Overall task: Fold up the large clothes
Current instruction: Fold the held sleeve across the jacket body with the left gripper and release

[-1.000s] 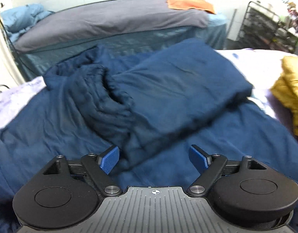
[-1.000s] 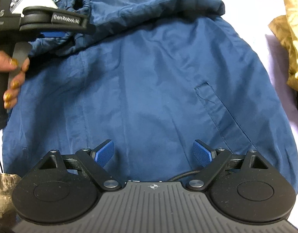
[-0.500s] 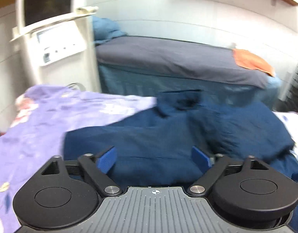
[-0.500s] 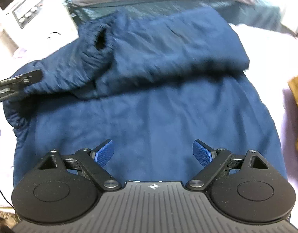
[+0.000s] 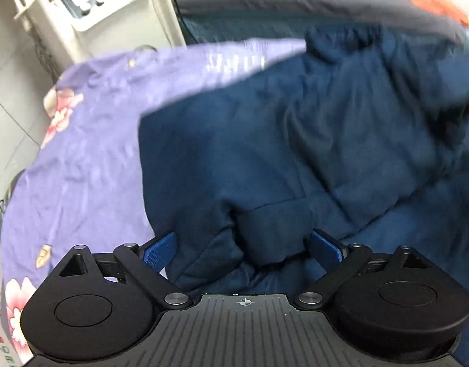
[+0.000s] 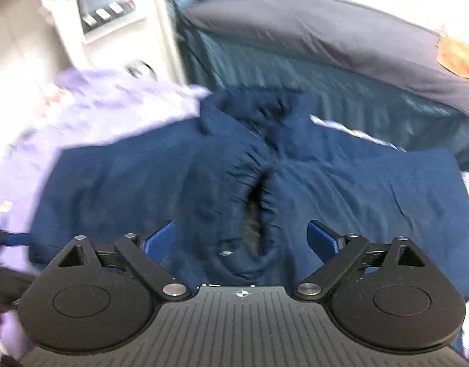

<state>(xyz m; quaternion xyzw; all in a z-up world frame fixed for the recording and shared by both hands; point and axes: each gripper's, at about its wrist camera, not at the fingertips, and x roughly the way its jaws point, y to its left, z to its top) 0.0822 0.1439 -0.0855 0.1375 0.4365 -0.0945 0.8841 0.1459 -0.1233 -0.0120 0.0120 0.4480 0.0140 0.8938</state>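
Ahead of the tool stands a couch point(image 6: 326, 33) with a grey top and teal skirt — an orange cloth point(image 6: 460, 58) at its right end. A white machine point(image 5: 106, 9) with knobs stands ahead-left on pale tiled floor point(image 5: 11, 98).

Jacket point(image 6: 341, 189) lies on bedsheet point(image 5: 90, 159), sheet showing to its left. Machine point(image 5: 106, 9) behind sheet, far left. Second bed point(image 6: 326, 39) behind jacket, w/ cloth point(image 6: 457, 55) on its right end.

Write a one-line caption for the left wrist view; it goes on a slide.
Open left gripper straddling a fold of the navy jacket spread on a purple floral sheet.
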